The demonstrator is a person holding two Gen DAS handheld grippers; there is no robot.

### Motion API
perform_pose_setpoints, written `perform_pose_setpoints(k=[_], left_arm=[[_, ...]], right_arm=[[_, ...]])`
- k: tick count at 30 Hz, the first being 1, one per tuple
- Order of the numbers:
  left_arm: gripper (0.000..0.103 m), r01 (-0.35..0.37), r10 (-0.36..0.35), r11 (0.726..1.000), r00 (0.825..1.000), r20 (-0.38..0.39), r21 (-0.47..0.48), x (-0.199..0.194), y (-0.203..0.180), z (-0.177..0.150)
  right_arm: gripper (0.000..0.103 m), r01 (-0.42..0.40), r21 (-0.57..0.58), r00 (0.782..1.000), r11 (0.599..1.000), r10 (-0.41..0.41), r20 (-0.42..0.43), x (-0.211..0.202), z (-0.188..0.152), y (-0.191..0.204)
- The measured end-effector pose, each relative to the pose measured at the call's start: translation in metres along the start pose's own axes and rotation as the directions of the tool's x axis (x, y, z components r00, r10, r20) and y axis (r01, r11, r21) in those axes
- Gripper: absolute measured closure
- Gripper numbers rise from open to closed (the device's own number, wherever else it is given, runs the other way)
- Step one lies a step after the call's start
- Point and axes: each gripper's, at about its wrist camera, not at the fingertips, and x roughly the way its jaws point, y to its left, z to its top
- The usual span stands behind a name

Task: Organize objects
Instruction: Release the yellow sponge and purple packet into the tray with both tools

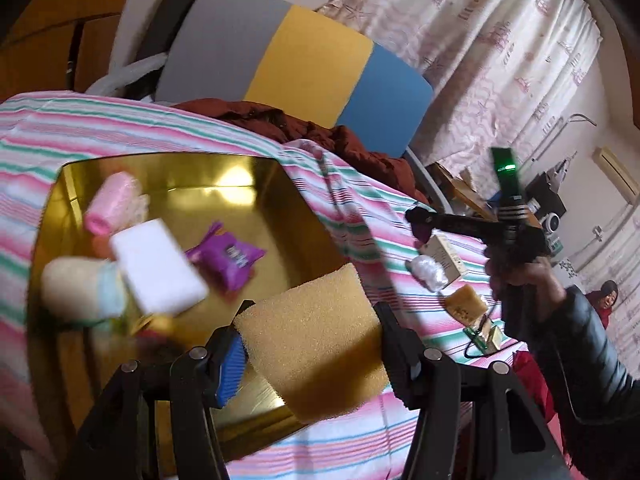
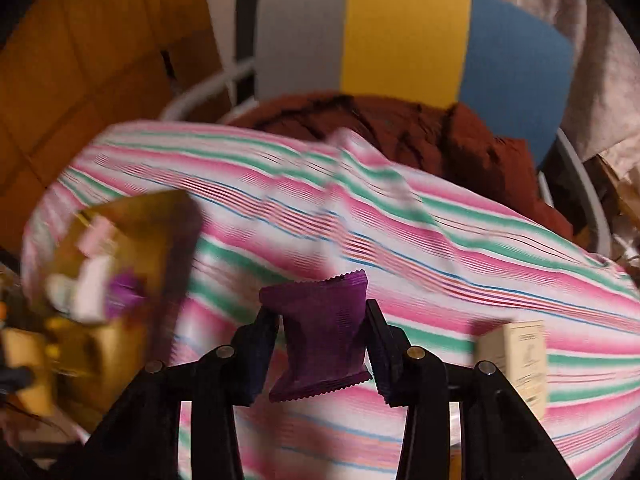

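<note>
From my left wrist cam, my left gripper (image 1: 312, 344) is clamped on a yellow sponge (image 1: 316, 344), holding it over the near right corner of the gold tray (image 1: 180, 176). The tray sits on the striped cloth (image 1: 120, 124) and already has stuff in it: a pink roll (image 1: 110, 204) at the far left, a white block (image 1: 160, 266) in the middle, a purple sachet (image 1: 226, 258) just right of that, and a cream roll (image 1: 76, 290) on the near left. Off to the right on the cloth there's a small carton (image 1: 446, 256), a white crinkly bundle (image 1: 426, 272) right beside it, and a tan soap-like bar (image 1: 466, 304) a bit nearer. My other hand (image 1: 520, 276) is out there with the right gripper, too side-on to read its fingers here. From the right wrist cam, my right gripper (image 2: 322, 344) is squeezed shut on a purple packet (image 2: 322, 332), up above the cloth, with the tray blurry on the left and the carton (image 2: 516, 356) on the right. A grey, yellow and blue chair back (image 2: 404, 36) stands at the far side.
</note>
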Motion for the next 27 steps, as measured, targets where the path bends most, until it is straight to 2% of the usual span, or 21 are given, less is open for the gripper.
perform_pose_setpoints(k=[2, 6, 11, 15, 19, 20, 23, 26, 27], left_arm=[[0.044, -0.014, 0.014, 1.0, 1.0, 0.013, -0.011, -0.01, 0.007, -0.006], [0.044, -0.054, 0.056, 0.998, 0.998, 0.043, -0.039, -0.029, 0.024, -0.013], [0.044, -0.093, 0.1, 0.992, 0.992, 0.081, -0.084, -0.044, 0.042, -0.014], [0.044, -0.094, 0.104, 0.99, 0.99, 0.099, -0.101, -0.047, 0.045, -0.008], [0.042, -0.072, 0.082, 0.993, 0.99, 0.111, -0.094, -0.037, 0.036, 0.006], [0.04, -0.076, 0.087, 0.992, 0.989, 0.116, -0.097, -0.034, 0.034, 0.008], [0.036, -0.058, 0.066, 0.995, 0.993, 0.094, -0.085, -0.021, 0.028, 0.015], [0.03, -0.039, 0.049, 0.992, 0.996, 0.081, -0.121, -0.016, 0.029, 0.012], [0.029, -0.052, 0.063, 0.99, 0.995, 0.083, -0.129, -0.016, 0.03, 0.009]], right_arm=[[0.06, -0.062, 0.011, 0.997, 0.998, 0.061, 0.037, -0.013, -0.005, 0.023], [0.06, -0.188, 0.011, 0.979, 0.982, 0.186, 0.086, -0.028, -0.021, 0.07], [0.06, -0.269, -0.004, 0.959, 0.963, 0.268, 0.09, -0.03, -0.042, 0.116], [0.059, -0.292, 0.004, 0.955, 0.956, 0.291, 0.063, -0.017, -0.057, 0.136], [0.054, -0.3, 0.024, 0.953, 0.953, 0.299, 0.051, -0.009, -0.064, 0.143], [0.054, -0.302, 0.028, 0.953, 0.953, 0.3, 0.051, -0.009, -0.067, 0.145], [0.043, -0.302, 0.033, 0.952, 0.953, 0.3, 0.05, -0.011, -0.072, 0.145], [0.043, -0.287, 0.03, 0.957, 0.957, 0.285, 0.049, -0.017, -0.078, 0.146], [0.043, -0.283, 0.031, 0.958, 0.959, 0.282, 0.051, -0.018, -0.08, 0.145]])
